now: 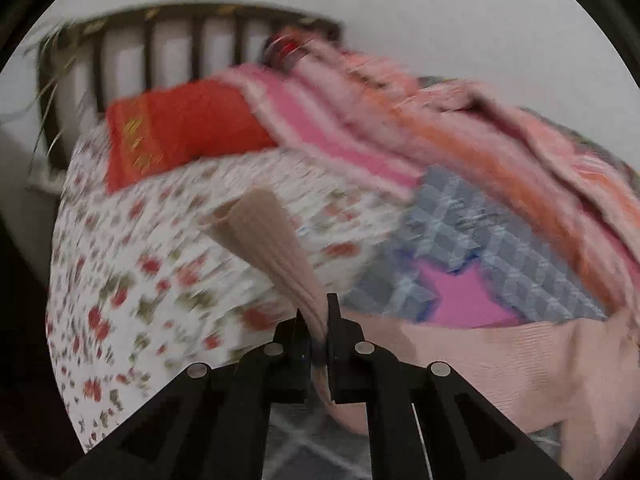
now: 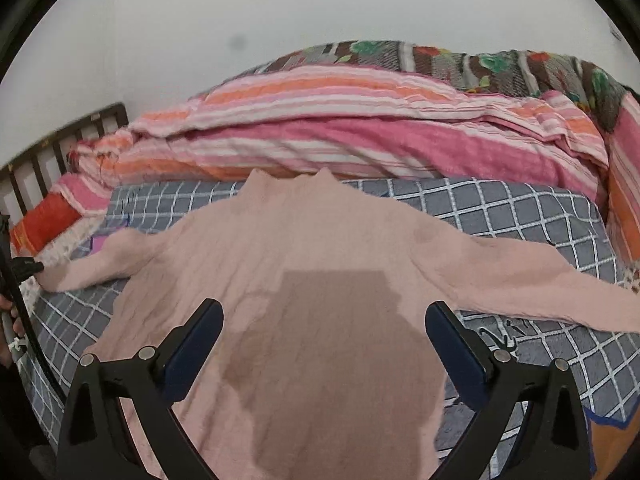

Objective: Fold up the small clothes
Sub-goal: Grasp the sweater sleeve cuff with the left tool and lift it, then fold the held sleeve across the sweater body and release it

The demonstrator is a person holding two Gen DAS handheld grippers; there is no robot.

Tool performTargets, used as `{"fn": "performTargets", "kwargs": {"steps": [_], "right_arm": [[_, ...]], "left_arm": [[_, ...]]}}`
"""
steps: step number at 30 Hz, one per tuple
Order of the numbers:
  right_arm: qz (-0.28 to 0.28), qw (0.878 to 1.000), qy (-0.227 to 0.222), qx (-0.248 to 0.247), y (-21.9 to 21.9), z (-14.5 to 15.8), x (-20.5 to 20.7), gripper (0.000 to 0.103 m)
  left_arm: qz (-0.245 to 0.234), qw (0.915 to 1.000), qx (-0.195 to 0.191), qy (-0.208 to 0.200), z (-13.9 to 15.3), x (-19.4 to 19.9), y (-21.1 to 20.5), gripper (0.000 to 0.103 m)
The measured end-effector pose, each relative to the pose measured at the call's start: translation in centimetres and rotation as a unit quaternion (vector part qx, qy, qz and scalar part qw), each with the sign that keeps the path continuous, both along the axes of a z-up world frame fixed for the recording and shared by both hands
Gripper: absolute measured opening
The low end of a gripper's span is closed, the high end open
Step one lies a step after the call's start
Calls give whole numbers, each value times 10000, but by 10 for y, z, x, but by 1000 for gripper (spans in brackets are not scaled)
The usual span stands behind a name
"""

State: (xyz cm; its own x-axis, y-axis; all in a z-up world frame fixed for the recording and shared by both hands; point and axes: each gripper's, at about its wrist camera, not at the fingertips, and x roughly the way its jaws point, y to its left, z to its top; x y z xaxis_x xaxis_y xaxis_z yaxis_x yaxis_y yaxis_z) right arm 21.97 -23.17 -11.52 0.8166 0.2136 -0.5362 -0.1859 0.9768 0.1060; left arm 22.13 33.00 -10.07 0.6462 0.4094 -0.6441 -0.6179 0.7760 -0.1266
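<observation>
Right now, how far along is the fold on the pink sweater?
Barely started. Done: the pink sweater lies spread flat on the checked blanket, both sleeves out. In hand: the left gripper is shut on the cuff of one sleeve, ready to bring it in. The right gripper hangs open above the body, holding nothing. Left: both sleeves in, then fold the body.

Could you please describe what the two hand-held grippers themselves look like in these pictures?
Both are matte black plastic linkages with round silver pivot pins. The left hand-held gripper has flat, angular black fingers. The right hand-held gripper has longer fingers lined with dark blue pads on their inner faces. No cables, markings or sleeves are visible on either.
</observation>
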Motion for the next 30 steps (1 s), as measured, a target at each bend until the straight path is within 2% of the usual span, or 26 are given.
{"fn": "performTargets", "kwargs": {"steps": [4,7,11,15,18,23,27,30], "right_arm": [[-163,9995,155,231,-26,-3,4,100],[-206,9990,132,372,-47,-4,0,99],[-335,9987,172,334,-70,-11,-4,99],[-479,9975,134,511,-98,-13,-12,99],[-653,9964,-31,546,-117,-7,-17,99],[-781,9932,-23,860,-140,-5,-16,99],[-838,9910,38,1047,-146,-5,-11,99],[-789,9917,11,1019,-144,-4,-11,99]], "left_arm": [[-542,9979,247,-249,40,23,-52,6],[-1124,9916,437,-465,66,45,-110,6],[-1766,9809,596,-560,78,72,-180,6],[-2129,9734,662,-528,74,96,-242,6],[-2500,9654,593,-446,67,111,-290,6],[-3021,9507,637,-301,56,119,-364,6],[-3366,9387,724,-146,43,119,-409,6],[-3523,9337,644,-7,31,122,-427,6]]}}
